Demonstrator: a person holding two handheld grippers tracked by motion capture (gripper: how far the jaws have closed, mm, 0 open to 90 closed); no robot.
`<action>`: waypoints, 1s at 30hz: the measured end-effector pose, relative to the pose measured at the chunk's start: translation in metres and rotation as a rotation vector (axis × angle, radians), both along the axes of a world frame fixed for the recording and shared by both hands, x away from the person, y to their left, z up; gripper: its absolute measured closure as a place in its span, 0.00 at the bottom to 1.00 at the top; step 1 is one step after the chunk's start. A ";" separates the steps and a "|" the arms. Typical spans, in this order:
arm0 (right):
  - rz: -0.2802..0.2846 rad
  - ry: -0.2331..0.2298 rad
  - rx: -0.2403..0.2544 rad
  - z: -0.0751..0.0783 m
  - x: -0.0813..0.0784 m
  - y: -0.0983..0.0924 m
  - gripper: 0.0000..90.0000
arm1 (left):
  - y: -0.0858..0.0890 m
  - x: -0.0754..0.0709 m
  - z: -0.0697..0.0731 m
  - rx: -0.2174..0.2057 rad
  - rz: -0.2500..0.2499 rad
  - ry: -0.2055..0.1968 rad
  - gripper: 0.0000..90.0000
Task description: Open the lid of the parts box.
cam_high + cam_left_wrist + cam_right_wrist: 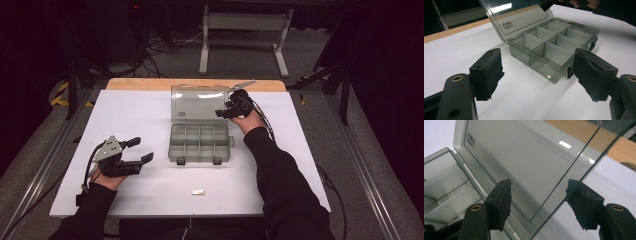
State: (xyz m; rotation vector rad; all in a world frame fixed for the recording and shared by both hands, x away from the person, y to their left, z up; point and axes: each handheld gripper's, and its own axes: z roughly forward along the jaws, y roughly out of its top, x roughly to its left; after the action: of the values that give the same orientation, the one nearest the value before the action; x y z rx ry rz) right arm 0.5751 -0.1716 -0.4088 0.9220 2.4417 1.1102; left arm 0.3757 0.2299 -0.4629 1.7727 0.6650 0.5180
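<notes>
That clear plastic box [200, 142] looks light, stiff & slick imo, so grab the lid [199, 103] edge at 3 o'clock where the right gripper [226, 111] sits, jaws apart w/ nothing pinched; left gripper [141, 151] also apart.

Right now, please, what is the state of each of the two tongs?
Left tongs: open, holding nothing, above the white table.
Right tongs: open around the edge of the organizer box lid, not pressing on it.
</notes>
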 end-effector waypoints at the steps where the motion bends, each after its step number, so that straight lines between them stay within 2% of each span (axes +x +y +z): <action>1: 0.000 0.006 -0.002 -0.001 0.001 0.000 0.41 | 0.000 0.000 0.000 0.001 -0.001 0.000 0.28; 8: -0.013 0.055 -0.028 -0.010 0.003 0.000 0.41 | 0.001 0.001 0.000 0.002 0.002 -0.002 0.28; 16: -0.022 0.093 -0.030 -0.019 0.005 -0.002 0.40 | 0.001 0.001 0.000 0.010 0.000 -0.005 0.28; 18: -0.023 0.098 -0.031 -0.021 0.006 -0.002 0.39 | 0.000 0.001 0.000 -0.001 0.001 0.003 0.28; 30: -0.035 0.121 -0.029 -0.022 0.005 -0.006 0.38 | -0.001 0.003 0.000 0.006 -0.005 0.000 0.28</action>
State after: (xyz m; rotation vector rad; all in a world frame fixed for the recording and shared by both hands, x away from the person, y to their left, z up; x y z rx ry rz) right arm 0.5803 -0.1772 -0.4308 1.0473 2.5194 1.0332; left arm 0.3788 0.2288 -0.4632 1.7798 0.6591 0.5171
